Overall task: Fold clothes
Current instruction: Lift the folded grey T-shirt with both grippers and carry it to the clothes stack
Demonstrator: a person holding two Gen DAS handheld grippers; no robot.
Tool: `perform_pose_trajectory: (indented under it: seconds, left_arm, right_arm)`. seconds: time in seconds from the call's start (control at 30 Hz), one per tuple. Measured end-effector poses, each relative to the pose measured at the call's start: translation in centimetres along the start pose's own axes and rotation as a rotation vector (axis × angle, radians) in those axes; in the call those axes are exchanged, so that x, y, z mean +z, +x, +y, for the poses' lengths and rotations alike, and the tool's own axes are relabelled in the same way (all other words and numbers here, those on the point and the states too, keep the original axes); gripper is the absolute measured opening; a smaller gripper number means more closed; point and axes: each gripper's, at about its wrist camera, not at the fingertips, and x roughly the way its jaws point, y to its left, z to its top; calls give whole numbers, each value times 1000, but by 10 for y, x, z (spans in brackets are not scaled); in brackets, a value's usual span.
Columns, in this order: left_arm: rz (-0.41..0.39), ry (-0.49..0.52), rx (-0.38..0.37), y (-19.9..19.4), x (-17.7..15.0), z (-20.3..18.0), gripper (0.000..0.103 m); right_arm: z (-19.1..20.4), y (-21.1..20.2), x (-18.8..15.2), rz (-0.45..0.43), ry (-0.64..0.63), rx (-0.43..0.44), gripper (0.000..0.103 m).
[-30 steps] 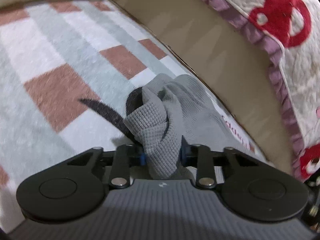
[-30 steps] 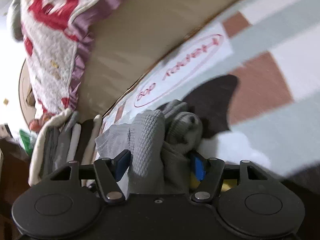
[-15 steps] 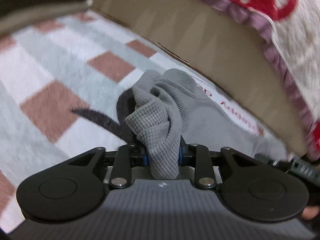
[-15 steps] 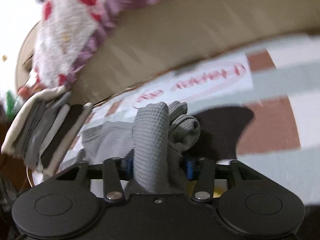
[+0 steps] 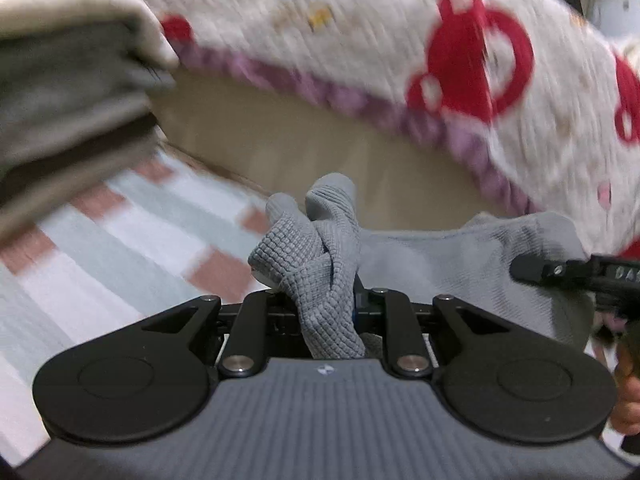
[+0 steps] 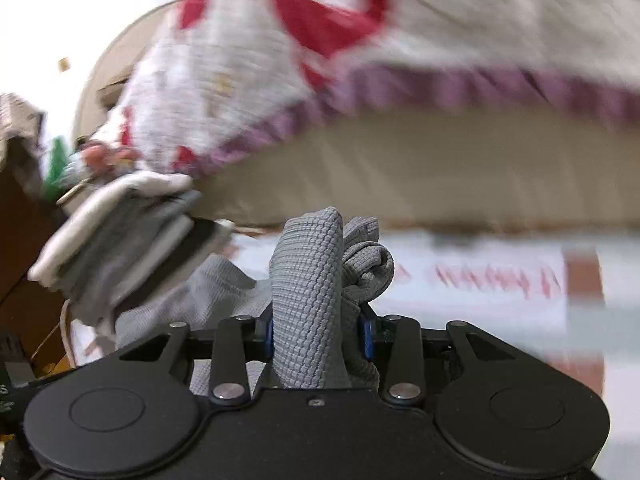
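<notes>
Red script on mat (image 6: 480,280) blurred, unreadable; no other legible txt.

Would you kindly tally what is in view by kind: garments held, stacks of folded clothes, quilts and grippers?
Grey garment held at two bunches: 1
Stack of folded clothes: 1
Quilt with red print: 1
Grippers, left gripper and right gripper, each shut on the garment: 2
Total: 5

The garment (image 5: 324,264) is grey waffle-knit cloth, matt and rough. The quilt (image 5: 360,36) is stitched cloth with a purple frill. The rug (image 5: 120,232) looks soft and fuzzy. Each hand-held gripper (image 6: 318,332) is matt black plastic.
</notes>
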Motion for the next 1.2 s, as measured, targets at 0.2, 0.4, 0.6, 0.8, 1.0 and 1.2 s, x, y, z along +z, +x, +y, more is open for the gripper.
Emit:
perform_pose_trajectory:
  seconds: [0.2,0.4,0.6,0.8,1.0,1.2]
  left_arm:
    - [-179,3,108,-71,53,24,18]
    - [-347,108,270,-135,95,24,18]
    - [-413,120,278,-168,146,58,18]
    - [-500,109,357,-181,166,106,18]
    - [-583,89,410,-169,214,148,18]
    - [-616,-18,463,-149,244,204,19]
  right_arm:
    - [90,5,60,18,-159,117,42]
    - [164,18,106,36,-239,242,41]
    - [239,32,141,5,-367,317,41]
    - [289,70,139,-36,-395,398,40]
    - [331,117,160,-54,-442,470,40]
    - [391,193,231,-37,-520,588,40]
